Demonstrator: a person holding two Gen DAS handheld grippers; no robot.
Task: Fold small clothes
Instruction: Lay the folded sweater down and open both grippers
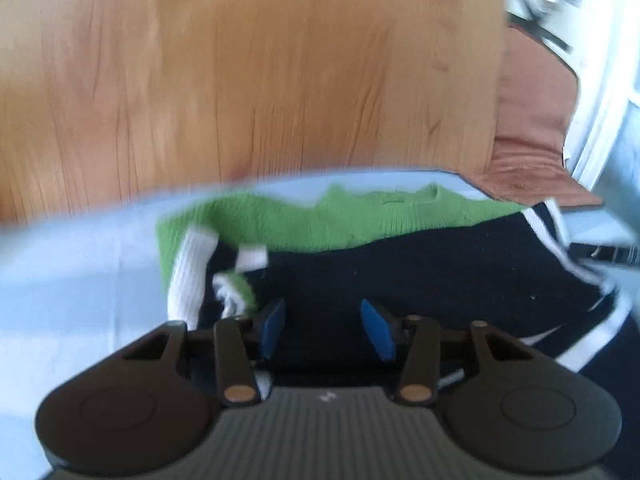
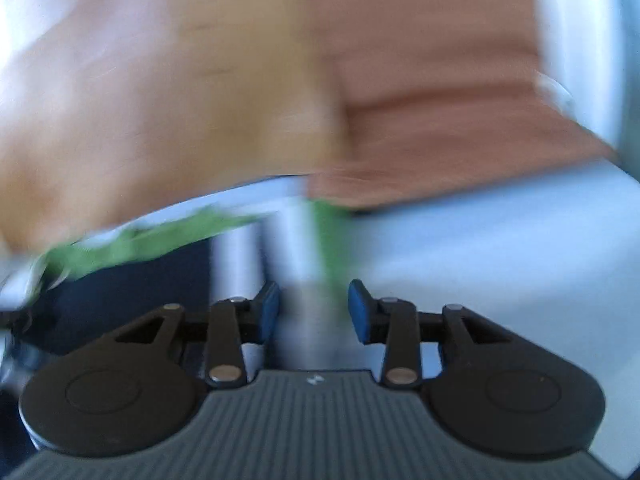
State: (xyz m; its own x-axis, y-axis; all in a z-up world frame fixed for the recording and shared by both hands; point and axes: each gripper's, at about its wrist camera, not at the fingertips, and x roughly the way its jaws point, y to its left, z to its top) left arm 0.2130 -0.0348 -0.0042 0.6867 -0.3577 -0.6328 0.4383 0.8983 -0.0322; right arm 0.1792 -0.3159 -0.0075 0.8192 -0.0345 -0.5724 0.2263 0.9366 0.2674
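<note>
A black garment with white stripes lies on top of a green knit garment with a white ribbed cuff, both on a pale blue sheet. My left gripper hovers low over the black cloth near its left edge, blue pads apart, nothing pinched between them. The right wrist view is heavily blurred. There the green knit and dark cloth sit to the left. A smeared white and green strip runs toward the gap of my right gripper, whose pads stand apart and do not press on it.
Beyond the sheet's far edge lies a wooden floor. A brown cushion or mat lies at the far right, next to white furniture. In the right wrist view bare blue sheet spreads to the right.
</note>
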